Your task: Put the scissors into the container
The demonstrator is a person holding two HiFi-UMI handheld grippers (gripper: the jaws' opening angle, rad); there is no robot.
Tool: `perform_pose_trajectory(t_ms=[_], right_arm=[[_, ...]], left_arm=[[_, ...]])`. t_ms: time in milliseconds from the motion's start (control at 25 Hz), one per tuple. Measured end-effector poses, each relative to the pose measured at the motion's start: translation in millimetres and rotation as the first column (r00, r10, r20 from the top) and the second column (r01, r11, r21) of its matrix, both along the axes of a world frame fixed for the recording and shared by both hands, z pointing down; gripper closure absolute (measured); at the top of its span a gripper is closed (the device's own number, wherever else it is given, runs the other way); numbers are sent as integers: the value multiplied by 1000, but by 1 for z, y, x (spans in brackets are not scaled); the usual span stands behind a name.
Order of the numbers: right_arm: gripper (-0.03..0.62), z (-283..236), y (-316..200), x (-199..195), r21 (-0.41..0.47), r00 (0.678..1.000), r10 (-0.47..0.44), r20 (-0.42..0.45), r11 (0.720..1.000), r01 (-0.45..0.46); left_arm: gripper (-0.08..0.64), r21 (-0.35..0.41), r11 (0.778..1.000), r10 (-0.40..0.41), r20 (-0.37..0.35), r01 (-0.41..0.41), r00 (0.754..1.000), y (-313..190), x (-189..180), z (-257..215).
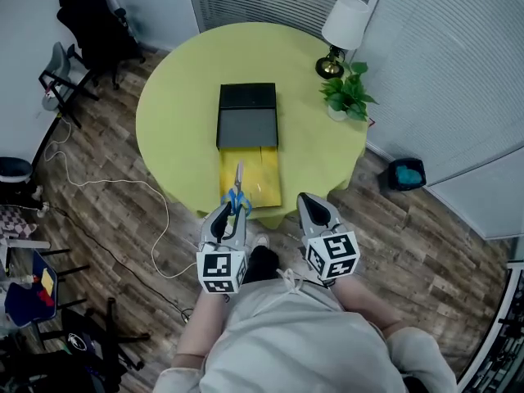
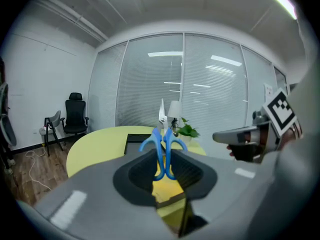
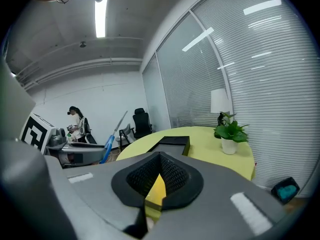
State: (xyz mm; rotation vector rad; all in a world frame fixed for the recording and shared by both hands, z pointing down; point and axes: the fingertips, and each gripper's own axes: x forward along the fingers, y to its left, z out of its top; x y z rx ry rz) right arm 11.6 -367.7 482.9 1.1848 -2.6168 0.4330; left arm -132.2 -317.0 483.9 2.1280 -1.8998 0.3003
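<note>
Yellow table: scissors in left tongs

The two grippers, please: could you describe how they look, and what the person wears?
Left gripper and right gripper are grey, tapering shells with black ribbed pads; each carries a white cube of black square markers. The person wears a pale top.

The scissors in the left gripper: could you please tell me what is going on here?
A person at the yellow table holds two grippers. The left gripper is shut on the blue-handled scissors, blades pointing toward the container, not yet in it. The right gripper is shut and empty.
</note>
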Motion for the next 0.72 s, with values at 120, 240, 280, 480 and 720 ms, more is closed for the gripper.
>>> perform_pose_trajectory(t_ms=[120,240,280,480,720], right_arm=[[592,8,-25,-12,-14,1000,19,-8,1000,-19],[592,20,-45,-20,-37,999,50,-23,998,-50],[592,23,-50,-22,-43,998,58,-27,997,-59],[592,40,-68,-31,-74,995,89,-40,993,-91],[592,58,-88,-32,-92,991,124,-55,987,-128]], left_arm=[[471,-41,999,36,6,-36,999,-25,-11,12],[469,-105,991,86,5,-85,996,-46,-18,31],[469,-129,987,100,3,-99,995,-51,-20,39],[469,-236,958,166,-6,-163,986,-73,-25,81],[469,-380,880,295,-31,-284,955,-90,-13,127]])
